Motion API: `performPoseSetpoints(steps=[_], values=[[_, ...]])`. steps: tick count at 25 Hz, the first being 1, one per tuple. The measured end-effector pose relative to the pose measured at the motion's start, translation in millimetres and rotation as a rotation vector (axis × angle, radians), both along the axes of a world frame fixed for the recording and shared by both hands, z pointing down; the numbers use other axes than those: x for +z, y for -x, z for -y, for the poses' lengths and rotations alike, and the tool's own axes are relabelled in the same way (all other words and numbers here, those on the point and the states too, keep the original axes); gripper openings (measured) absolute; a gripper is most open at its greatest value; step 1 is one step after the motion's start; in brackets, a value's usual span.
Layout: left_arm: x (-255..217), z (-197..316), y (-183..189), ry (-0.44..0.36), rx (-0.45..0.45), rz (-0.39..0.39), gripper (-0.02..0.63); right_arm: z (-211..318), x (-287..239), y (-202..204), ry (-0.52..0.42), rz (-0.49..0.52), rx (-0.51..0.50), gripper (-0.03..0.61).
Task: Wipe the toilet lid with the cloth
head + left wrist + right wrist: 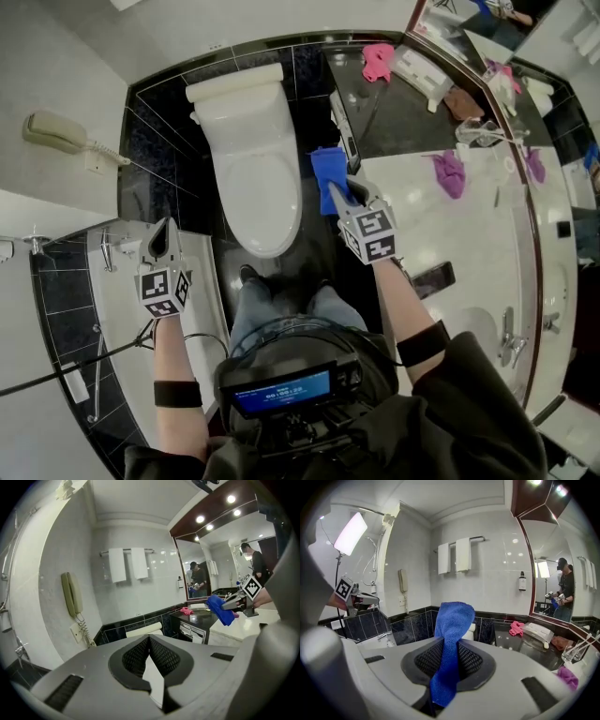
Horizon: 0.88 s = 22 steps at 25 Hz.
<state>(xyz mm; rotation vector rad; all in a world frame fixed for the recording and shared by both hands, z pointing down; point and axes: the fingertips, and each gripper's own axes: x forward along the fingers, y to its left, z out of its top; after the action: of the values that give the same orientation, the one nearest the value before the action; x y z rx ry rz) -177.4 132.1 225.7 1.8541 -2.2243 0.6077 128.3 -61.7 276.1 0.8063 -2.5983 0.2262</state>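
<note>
The white toilet (pixel 255 187) stands against the black-tiled wall with its lid down. To the right of the bowl, my right gripper (pixel 339 192) is shut on a blue cloth (pixel 328 173), which it holds in the air beside the lid. In the right gripper view the cloth (pixel 451 620) rises from between the jaws and droops over them, hiding most of the toilet tank (pixel 475 629). My left gripper (pixel 167 227) hangs left of the bowl, shut and empty, over the bathtub's edge. The left gripper view shows the tank (pixel 144 630) ahead and the blue cloth (pixel 220 610) at right.
A wall phone (pixel 56 133) hangs at the left. The marble vanity (pixel 469 234) at the right carries a purple cloth (pixel 450 173) and a dark phone (pixel 431 278). A pink cloth (pixel 378 61) lies on the black counter. White towels (pixel 126 564) hang above the toilet.
</note>
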Motion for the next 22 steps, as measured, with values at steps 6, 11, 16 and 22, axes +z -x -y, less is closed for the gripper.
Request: performPoseSetpoints(steps=[6,11,16,22], values=[[15,0,-33,0.05,0.029,0.066,0.028,-17,24,1,0.048,0.005,-0.067,0.089],[39,-4,-65,0.123,0.11,0.091,0.111,-45,45,1,0.09,-0.02,-0.088,0.089],[83,-7,-89,0.207,0.237,0.173,0.179,-61,66,8,0.099,-0.021,-0.057,0.089],[178,-18,-106,0.254,0.365,0.308,0.245,-75,115,18,0.092,-0.012,-0.008,0.089]])
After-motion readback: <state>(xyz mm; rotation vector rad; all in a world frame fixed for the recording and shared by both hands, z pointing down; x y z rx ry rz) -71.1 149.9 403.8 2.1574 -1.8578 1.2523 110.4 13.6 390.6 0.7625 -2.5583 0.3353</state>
